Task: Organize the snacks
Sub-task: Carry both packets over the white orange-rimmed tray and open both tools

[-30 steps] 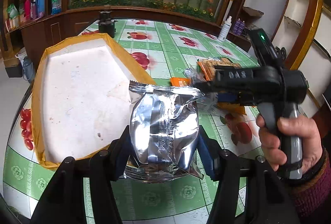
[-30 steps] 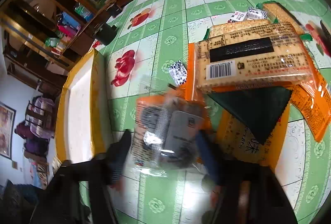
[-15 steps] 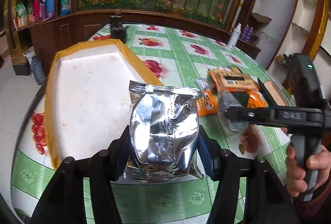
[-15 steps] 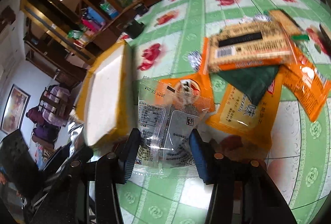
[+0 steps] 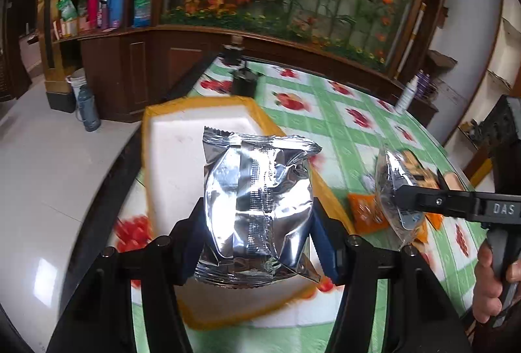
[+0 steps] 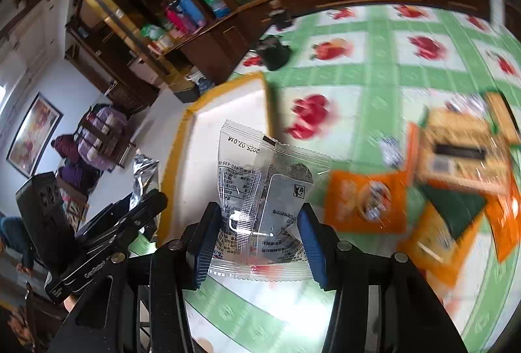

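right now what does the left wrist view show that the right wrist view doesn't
Only the left wrist view shows the crinkled silver foil snack bag face-on, clamped in the left gripper, plus a white spray bottle at the table's far edge.

Only the right wrist view shows the printed back of the clear plastic snack packet held in the right gripper, and the pile of orange snack packs fully.

Both show the white tray with a yellow rim and the green fruit-print tablecloth.
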`<state>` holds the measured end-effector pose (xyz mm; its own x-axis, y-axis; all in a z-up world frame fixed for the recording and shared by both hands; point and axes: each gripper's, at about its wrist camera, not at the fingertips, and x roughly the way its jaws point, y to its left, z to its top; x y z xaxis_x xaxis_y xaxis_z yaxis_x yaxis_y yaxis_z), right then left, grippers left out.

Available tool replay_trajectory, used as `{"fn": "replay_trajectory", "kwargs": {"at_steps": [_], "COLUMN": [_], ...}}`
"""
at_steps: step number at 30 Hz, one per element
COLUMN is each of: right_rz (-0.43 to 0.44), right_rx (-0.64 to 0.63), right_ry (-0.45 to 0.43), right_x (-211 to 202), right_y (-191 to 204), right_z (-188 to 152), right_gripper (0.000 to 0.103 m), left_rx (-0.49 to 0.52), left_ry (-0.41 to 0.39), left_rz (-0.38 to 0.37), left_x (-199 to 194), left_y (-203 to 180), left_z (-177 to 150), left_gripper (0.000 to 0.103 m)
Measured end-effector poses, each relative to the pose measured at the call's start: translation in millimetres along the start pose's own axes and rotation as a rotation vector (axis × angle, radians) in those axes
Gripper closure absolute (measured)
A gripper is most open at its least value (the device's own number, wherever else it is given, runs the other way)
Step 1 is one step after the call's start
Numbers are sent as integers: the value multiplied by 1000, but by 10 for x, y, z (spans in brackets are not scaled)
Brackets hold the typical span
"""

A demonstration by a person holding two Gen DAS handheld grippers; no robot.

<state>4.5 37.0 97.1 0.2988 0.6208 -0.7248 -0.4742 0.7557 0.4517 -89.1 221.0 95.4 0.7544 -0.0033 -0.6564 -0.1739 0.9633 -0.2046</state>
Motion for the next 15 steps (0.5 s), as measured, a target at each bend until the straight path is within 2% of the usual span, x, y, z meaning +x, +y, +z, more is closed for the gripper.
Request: {"fn": "replay_trajectory", "kwargs": {"at_steps": [9, 15], "right_rz": [13, -22], "right_rx": [-81, -82], "right_ry": [20, 66], "right_x": [443, 1089], "right_y": [495, 561], "right_z": [623, 1129], "right_gripper": [50, 50], "left_rx": [-21, -72], "left_ry": [17, 122], "left_rz": [67, 121], "left_x": [338, 974], "left_y": [327, 536], "left_z": [477, 664], "left_gripper": [44, 44]}}
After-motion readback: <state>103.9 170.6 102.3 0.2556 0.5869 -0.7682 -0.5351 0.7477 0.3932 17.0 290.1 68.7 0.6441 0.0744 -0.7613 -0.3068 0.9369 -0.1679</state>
